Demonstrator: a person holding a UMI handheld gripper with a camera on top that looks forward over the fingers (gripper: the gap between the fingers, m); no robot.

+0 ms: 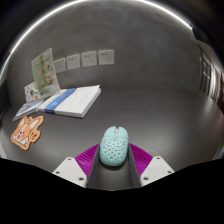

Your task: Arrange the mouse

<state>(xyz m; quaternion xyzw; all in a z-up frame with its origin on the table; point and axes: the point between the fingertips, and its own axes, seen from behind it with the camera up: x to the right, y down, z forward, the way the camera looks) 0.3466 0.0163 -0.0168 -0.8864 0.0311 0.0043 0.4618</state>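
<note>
A: What's out there, biggest first?

B: A grey desk (140, 105). At ten o'clock from the gripper lies a book (72, 100) with papers around it; behind that, a card (43, 70) stands upright, and small notes (90, 58) hang on the wall at eleven. Nearer, at nine o'clock, there's an orange fox-shaped cutout (27, 129).

A: And the mouse?

B: The mouse (114, 145), pale teal and speckled, sits at twelve o'clock, right between the fingers. Its long axis runs straight ahead, in line with them.

A: Is the gripper (114, 160) pinching it?

B: The purple pads (88, 155) flank its rear half and look to touch both sides, so I judge it gripped, though the contact is hard to confirm. Only one gripper is in play, so nothing else is nearer.

A: Next move?

B: Probably carrying or sliding it to its place; which place, I can't tell.
</note>
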